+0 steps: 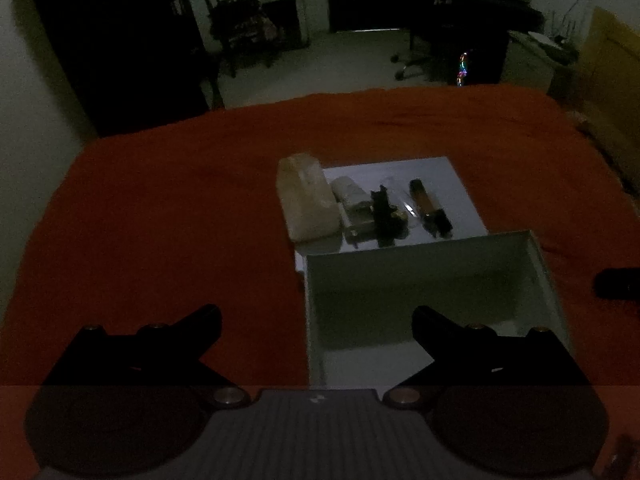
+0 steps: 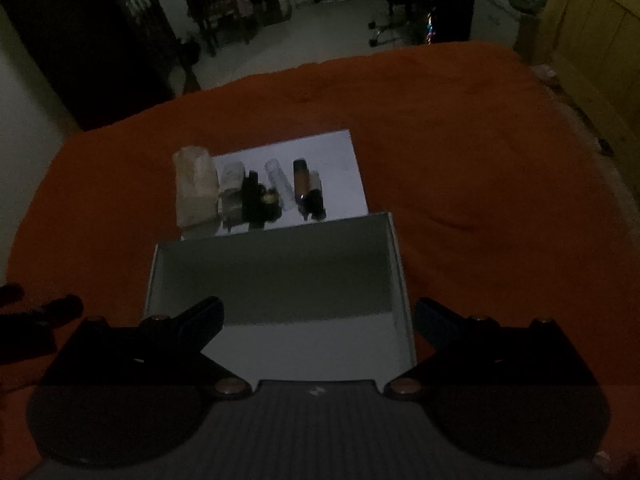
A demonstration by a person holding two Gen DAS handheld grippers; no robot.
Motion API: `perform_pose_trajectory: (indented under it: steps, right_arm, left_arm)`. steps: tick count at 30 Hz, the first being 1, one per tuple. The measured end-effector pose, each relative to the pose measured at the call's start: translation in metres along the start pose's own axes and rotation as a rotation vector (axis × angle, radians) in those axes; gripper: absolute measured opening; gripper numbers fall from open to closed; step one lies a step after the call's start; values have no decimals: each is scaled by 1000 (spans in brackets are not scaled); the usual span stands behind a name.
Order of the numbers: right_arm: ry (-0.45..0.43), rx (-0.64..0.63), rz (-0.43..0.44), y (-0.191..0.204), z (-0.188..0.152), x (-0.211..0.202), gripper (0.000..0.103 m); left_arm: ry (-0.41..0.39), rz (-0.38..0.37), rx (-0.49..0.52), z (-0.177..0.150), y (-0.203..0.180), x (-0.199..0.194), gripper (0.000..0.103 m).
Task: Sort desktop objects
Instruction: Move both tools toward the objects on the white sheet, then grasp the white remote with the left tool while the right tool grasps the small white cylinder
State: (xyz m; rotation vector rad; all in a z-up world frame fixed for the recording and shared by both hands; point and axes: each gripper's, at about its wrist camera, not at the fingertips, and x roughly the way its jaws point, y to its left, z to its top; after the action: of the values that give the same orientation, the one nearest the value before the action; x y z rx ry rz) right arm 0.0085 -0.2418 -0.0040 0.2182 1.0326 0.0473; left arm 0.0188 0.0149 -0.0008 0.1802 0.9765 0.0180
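The scene is dim. On an orange cloth lies a white sheet [image 1: 448, 184] [image 2: 332, 156] with a row of small objects: a pale translucent pouch [image 1: 306, 196] [image 2: 196, 190], a whitish roll [image 1: 352, 200] [image 2: 232, 188], a black clip-like item [image 1: 384, 216] [image 2: 254, 200], a clear tube [image 2: 280, 182] and a dark brown stick [image 1: 430, 208] [image 2: 308, 188]. In front of the sheet stands an empty white box [image 1: 536, 264] [image 2: 396, 264]. My left gripper [image 1: 316, 320] is open above the box's left wall. My right gripper [image 2: 318, 312] hangs open over the box, nothing between its fingers.
The orange cloth [image 1: 160, 220] [image 2: 500, 160] covers the whole work surface. A dark tip of the other gripper shows at the right edge [image 1: 618, 284] and at the left edge [image 2: 44, 312]. Beyond the surface are a wooden chair [image 1: 240, 16] and an office chair [image 1: 424, 56].
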Motion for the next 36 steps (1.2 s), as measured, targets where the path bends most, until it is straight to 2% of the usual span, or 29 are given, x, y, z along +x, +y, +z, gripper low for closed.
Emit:
perform_pose_trajectory:
  steps: [3, 6, 8, 12, 14, 16, 19, 24, 26, 29, 33, 36]
  right_arm:
    - [12, -6, 27, -3, -1, 2, 103]
    - [31, -6, 43, -4, -4, 7, 103]
    - [41, 0, 44, -6, -5, 9, 103]
    - [74, 10, 71, -8, -3, 11, 103]
    - [79, 20, 82, -10, 0, 11, 103]
    - [79, 26, 77, -10, 5, 14, 103]
    - [89, 13, 73, -7, 14, 25, 103]
    - [98, -28, 58, -3, 41, 47, 103]
    - [90, -42, 43, -4, 55, 53, 103]
    - [30, -79, 19, -3, 77, 60, 103]
    - [-37, -117, -51, -3, 104, 80, 103]
    - [-34, -108, -40, -4, 125, 103, 103]
  left_arm:
    - [7, 35, -17, 0, 4, 10, 103]
    - [60, 11, -38, -1, 8, 17, 103]
    - [82, 22, -19, -1, 9, 21, 103]
    - [71, 15, -25, 2, 11, 24, 103]
    - [94, -20, -37, 7, 14, 26, 103]
    - [84, -34, -58, 15, 17, 30, 103]
    - [56, -7, -80, 30, 17, 40, 103]
    - [29, -19, -63, 50, 5, 66, 103]
    - [-28, -57, -84, 56, 2, 74, 103]
    - [-21, -123, -82, 70, -7, 96, 103]
    - [-12, -59, 3, 89, -23, 131, 103]
    - [9, -68, 7, 106, -24, 159, 103]
